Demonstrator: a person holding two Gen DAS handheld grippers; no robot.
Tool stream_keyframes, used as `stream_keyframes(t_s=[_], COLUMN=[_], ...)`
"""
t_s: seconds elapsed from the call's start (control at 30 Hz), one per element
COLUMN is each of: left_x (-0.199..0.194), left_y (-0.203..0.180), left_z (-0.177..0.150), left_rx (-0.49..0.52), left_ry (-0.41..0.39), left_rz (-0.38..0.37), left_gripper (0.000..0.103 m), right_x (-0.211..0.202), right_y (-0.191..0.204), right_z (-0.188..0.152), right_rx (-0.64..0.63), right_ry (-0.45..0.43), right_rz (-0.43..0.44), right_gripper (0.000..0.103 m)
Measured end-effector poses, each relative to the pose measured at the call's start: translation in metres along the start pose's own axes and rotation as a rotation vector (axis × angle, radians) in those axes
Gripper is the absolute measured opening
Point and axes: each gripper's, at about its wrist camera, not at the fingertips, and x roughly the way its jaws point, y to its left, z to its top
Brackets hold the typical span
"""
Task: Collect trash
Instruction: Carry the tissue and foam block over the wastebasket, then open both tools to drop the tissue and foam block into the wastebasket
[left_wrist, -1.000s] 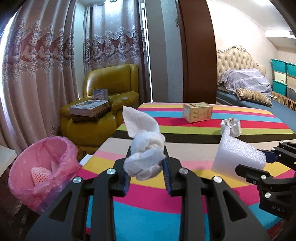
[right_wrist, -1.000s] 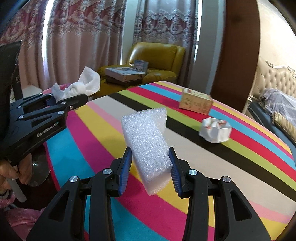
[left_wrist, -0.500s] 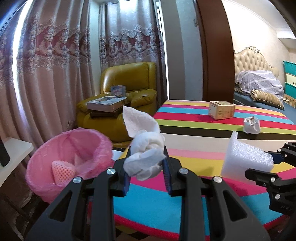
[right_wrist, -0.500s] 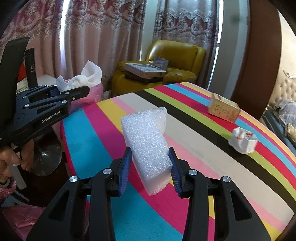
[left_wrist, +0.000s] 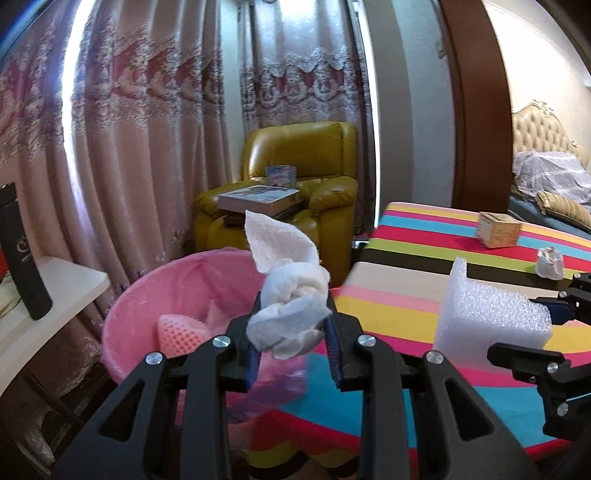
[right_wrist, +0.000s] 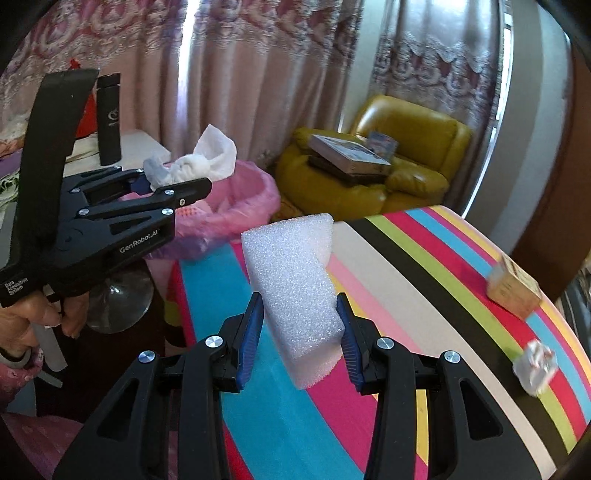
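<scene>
Hovering just short of the pink-lined round trash bin, the left claw, clamped on a crumpled white paper tissue, is nearer (bin ahead and below) than the right claw, clamped on an upright white foam block over the striped counter.

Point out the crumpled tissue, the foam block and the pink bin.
crumpled tissue (left_wrist: 291, 314): left wrist view, on the bunched middle of the wad.
foam block (right_wrist: 295, 291): right wrist view, on its front face.
pink bin (left_wrist: 147, 295): left wrist view, on the inner wall of its liner.
</scene>
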Motion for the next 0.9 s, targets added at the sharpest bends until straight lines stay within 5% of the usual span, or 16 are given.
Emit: stream_keyframes(t_s=[0.9], left_x=[0.05], left_y=[0.133], left_z=[0.022], left_rx=[-0.107], left_ry=[0.073], left_rz=[0.069], left_gripper=[0.029], right_x=[0.08], right_y=[0.058], right_z=[0.101], right_rx=[-0.051], right_ry=[-0.025], right_rz=[0.16], right_gripper=[0.041])
